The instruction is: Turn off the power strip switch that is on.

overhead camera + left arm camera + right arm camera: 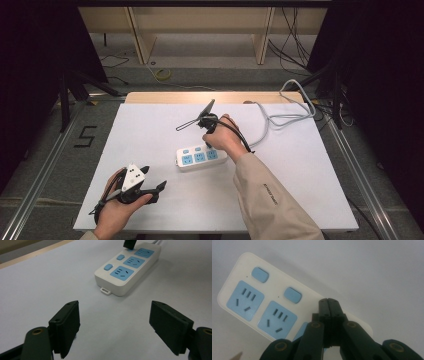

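On the white bench (pixel 150 200), a white power strip (pixel 200 158) with blue sockets lies near the middle, its grey cord (pixel 280 118) running off toward the far right edge. The right gripper (pixel 209 144) points down at the strip's far end with its fingers pressed together and nothing between them; in the right gripper view the tips (pixel 329 305) sit over the spot where the third blue switch would be, next to the two switches (pixel 292 295) in plain sight. It looks like a push on that switch is under way, though whether the tips actually touch it, or whether it has clicked, cannot be told. The other two switches seem untouched, so most of the work may be left.

The left gripper (pixel 150 188) hovers over the near left of the bench, fingers spread wide and holding nothing, aimed at the strip but well apart from it. Nothing lies between either gripper and the strip; only the right gripper's own black cable (pixel 239 135) loops close above it.
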`<act>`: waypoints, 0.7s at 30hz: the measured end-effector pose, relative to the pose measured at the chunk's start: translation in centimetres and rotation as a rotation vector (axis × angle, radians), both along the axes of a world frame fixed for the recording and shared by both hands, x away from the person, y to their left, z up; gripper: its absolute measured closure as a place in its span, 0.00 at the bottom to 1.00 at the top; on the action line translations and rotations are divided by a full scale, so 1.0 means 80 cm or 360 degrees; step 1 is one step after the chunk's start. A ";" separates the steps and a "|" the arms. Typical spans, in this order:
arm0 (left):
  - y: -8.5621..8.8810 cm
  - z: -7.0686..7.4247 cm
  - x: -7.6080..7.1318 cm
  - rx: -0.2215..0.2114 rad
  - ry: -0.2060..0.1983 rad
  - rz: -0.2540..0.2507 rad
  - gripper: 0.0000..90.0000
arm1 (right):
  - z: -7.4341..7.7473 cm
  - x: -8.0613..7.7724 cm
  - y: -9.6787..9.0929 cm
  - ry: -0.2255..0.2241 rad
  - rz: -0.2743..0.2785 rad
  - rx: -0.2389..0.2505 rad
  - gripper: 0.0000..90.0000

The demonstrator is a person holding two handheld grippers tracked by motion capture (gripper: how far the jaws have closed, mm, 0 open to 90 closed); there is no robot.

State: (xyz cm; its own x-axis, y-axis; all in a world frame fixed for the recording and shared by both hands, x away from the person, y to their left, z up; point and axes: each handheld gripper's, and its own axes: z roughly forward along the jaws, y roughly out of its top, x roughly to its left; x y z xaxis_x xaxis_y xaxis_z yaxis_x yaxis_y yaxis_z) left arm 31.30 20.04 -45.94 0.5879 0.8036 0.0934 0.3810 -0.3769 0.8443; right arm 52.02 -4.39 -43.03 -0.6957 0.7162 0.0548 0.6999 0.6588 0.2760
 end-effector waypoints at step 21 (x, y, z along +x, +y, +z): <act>-0.001 0.000 -0.001 0.0002 0.0005 0.0002 0.27 | 0.000 0.003 0.003 0.0027 -0.0006 -0.0025 1.00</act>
State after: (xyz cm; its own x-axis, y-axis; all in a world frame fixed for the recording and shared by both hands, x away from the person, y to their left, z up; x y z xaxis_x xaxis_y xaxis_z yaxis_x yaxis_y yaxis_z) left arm 31.25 19.97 -45.97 0.5874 0.8040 0.0929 0.3839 -0.3778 0.8426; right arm 52.23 -4.19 -43.02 -0.6919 0.7198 0.0553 0.7070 0.6601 0.2540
